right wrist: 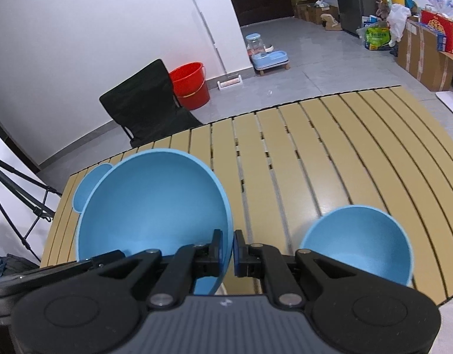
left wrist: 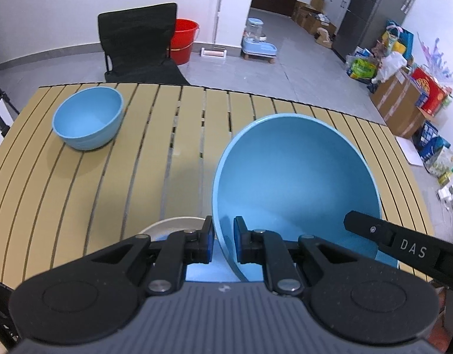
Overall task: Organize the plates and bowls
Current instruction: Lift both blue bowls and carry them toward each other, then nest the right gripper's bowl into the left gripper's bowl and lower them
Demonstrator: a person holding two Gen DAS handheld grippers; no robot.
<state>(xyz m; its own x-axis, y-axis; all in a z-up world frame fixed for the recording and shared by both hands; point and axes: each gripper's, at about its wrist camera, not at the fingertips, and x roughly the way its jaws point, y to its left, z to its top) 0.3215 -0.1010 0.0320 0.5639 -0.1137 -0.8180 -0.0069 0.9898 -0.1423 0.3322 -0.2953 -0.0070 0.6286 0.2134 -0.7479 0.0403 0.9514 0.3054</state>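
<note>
A large blue plate (left wrist: 297, 185) is held tilted above the slatted table by both grippers. My left gripper (left wrist: 223, 240) is shut on its left rim. My right gripper (right wrist: 227, 250) is shut on its right rim; the plate also shows in the right wrist view (right wrist: 152, 203). A cream plate (left wrist: 173, 225) lies under my left gripper, partly hidden. A small blue bowl (left wrist: 89, 116) stands at the table's far left and peeks out behind the plate in the right wrist view (right wrist: 84, 187). Another blue bowl (right wrist: 359, 242) stands right of my right gripper.
The tan slatted table (left wrist: 137, 177) stretches ahead. A black folding chair (left wrist: 137, 44) and a red bucket (left wrist: 183, 39) stand behind it. Boxes and bags (left wrist: 403, 88) line the right wall. A tripod (right wrist: 16, 194) stands left of the table.
</note>
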